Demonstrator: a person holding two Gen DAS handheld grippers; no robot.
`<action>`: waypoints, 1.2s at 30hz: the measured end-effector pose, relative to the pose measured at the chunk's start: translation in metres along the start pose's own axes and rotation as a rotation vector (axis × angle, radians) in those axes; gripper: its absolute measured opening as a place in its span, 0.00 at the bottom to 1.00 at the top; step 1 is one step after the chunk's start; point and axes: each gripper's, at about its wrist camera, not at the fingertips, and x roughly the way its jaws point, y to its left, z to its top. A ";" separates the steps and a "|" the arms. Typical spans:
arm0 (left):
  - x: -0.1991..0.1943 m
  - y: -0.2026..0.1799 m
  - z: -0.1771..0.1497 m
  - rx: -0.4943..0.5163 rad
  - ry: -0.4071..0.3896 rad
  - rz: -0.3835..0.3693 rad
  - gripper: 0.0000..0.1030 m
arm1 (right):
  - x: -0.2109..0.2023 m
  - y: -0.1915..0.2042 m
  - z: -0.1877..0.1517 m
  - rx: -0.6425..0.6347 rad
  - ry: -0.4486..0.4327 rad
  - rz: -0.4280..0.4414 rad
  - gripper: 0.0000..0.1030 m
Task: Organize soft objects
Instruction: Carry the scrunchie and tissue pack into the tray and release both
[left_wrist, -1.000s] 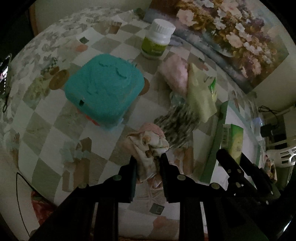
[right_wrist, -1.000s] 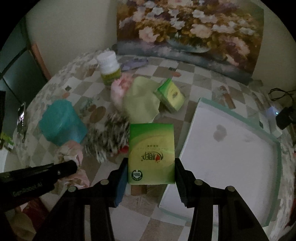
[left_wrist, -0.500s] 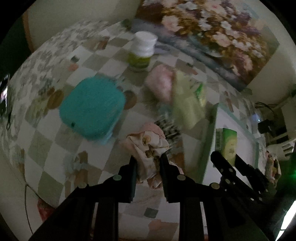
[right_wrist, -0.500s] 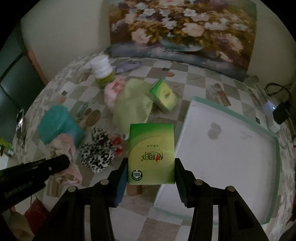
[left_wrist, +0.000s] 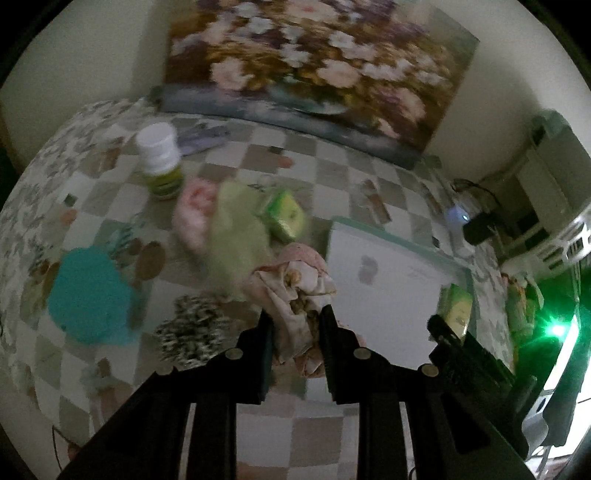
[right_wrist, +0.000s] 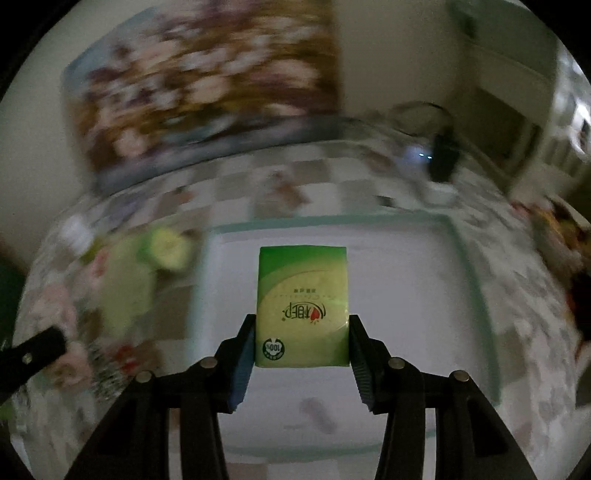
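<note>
Right wrist view: my right gripper (right_wrist: 302, 341) has its jaws clamped on a green plastic tissue pack (right_wrist: 303, 306) above the white teal-rimmed tray (right_wrist: 458, 236). My left gripper (left_wrist: 295, 325) pinches a crumpled floral cloth (left_wrist: 291, 284) just left of that tray.

The room is dim. A large floral painting (left_wrist: 317, 70) leans against a pale wall (left_wrist: 92, 48) at the top of the frame, behind a table covered by a checkered floral cloth (left_wrist: 258, 158). At far right, a green light (left_wrist: 556, 329) glows.
</note>
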 end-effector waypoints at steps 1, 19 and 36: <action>0.002 -0.005 0.001 0.012 -0.002 -0.002 0.24 | 0.002 -0.010 0.000 0.031 0.006 -0.015 0.48; 0.086 -0.081 -0.017 0.184 0.125 -0.066 0.24 | 0.041 -0.106 -0.004 0.287 0.128 -0.184 0.49; 0.113 -0.086 -0.031 0.216 0.218 -0.035 0.35 | 0.059 -0.104 -0.020 0.270 0.217 -0.188 0.50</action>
